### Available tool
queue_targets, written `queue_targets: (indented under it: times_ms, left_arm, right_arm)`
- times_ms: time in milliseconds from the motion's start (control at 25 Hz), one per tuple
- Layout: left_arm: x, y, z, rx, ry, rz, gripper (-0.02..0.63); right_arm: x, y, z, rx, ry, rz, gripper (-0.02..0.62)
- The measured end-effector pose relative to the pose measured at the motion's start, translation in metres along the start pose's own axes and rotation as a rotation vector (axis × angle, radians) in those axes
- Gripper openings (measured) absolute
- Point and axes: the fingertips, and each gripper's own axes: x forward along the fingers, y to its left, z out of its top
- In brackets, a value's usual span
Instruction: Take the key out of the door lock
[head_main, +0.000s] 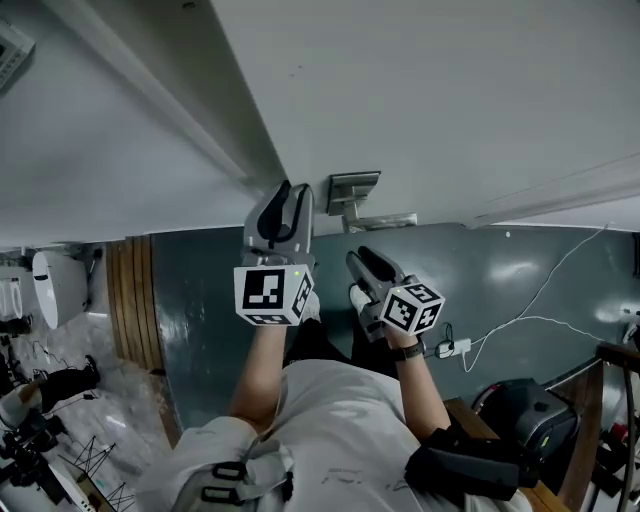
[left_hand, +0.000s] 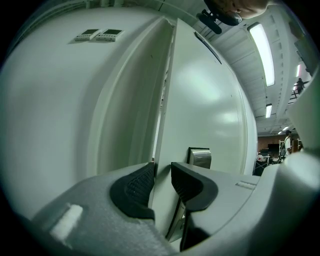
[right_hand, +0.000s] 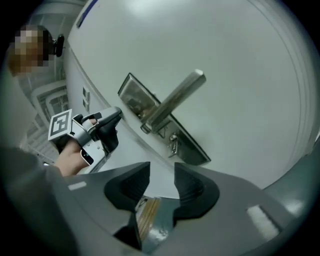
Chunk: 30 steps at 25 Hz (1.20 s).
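Below the lever handle (right_hand: 172, 100), the key (right_hand: 173, 145) shows small and indistinct.

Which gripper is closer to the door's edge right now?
Left. The left gripper points straight at the door edge; the right gripper sits back, facing the handle plate.

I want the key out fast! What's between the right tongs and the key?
Nothing is in the way. In the right gripper view, only bare door shows between the open right tongs and the key.
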Motion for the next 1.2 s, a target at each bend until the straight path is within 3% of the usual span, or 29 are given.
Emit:
queue_targets:
  times_ms: [120, 240, 400, 520, 680, 840, 1080, 1200]
  left_arm:
    - [0.0, 0.0, -0.005, -0.013, 0.01, -0.002, 0.107]
    - [0.001, 0.0, -0.006, -0.021, 0.013, -0.003, 0.107]
    - [0.001, 0.0, -0.007, -0.014, 0.029, -0.018, 0.107]
    - [0.002, -0.001, -0.007, -0.009, 0.044, -0.034, 0.107]
    - [0.001, 0.0, -0.006, 0.0, 0.054, -0.024, 0.107]
    - [0.001, 0.001, -0.007, -0.014, 0.05, -0.018, 0.109]
    - [0.002, 0.001, -0.007, -0.026, 0.048, -0.023, 0.11]
    - [0.002, 0.002, -0.007, -0.038, 0.046, -0.012, 0.114]
  right_arm:
    - [0.016, -0.005, -0.016, 0.096, 0.031, 0.052, 0.17]
    - [0.029, -0.005, -0.016, 0.223, -0.004, 0.141, 0.199]
    - [0.041, 0.001, 0.013, 0.481, -0.139, 0.373, 0.21]
    - [0.048, -0.007, 0.035, 0.668, -0.244, 0.452, 0.185]
    - [0.055, -0.023, 0.046, 0.765, -0.316, 0.459, 0.105]
    - [0.06, -0.032, 0.043, 0.827, -0.313, 0.424, 0.023]
    - [0.062, -0.032, 0.038, 0.822, -0.283, 0.384, 0.02]
    - [0.061, -0.034, 0.036, 0.894, -0.304, 0.384, 0.02]
